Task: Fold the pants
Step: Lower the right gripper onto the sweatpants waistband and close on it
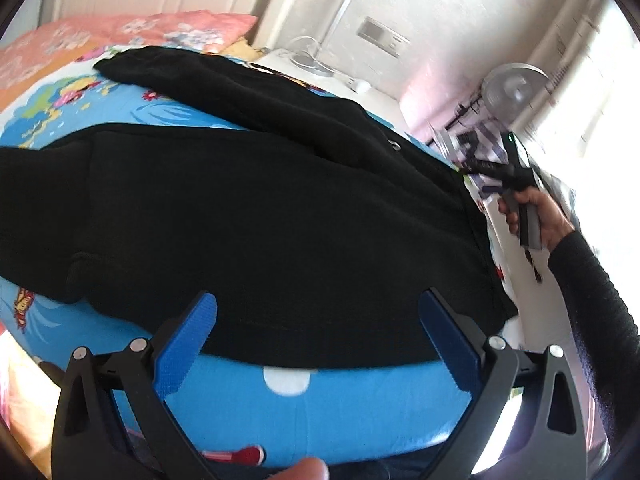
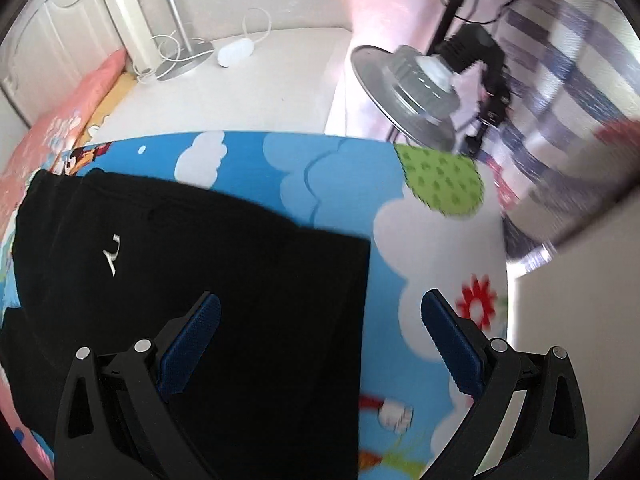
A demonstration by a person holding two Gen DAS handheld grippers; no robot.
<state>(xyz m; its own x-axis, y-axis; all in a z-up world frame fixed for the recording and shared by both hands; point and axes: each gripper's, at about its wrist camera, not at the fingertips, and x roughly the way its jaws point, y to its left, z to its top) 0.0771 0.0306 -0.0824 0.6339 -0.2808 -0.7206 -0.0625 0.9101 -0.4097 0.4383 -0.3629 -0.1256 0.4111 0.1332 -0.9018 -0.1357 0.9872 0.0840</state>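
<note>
Black pants (image 1: 248, 208) lie spread flat on a blue cartoon bedsheet (image 1: 320, 396), both legs reaching toward the far left. My left gripper (image 1: 318, 312) is open and empty, just above the near edge of the pants. My right gripper (image 2: 320, 312) is open and empty, over the waistband end of the pants (image 2: 200, 280); its left finger is over the fabric and its right finger over the sheet (image 2: 420, 260). The right gripper also shows in the left wrist view (image 1: 492, 178), held in a hand at the pants' right end, blurred.
A pink floral pillow (image 1: 120, 32) lies at the head of the bed. A white bedside table (image 2: 248, 80) with a cable and charger stands beyond the bed. A fan (image 2: 412, 96) and a striped cloth (image 2: 560, 100) stand to the right.
</note>
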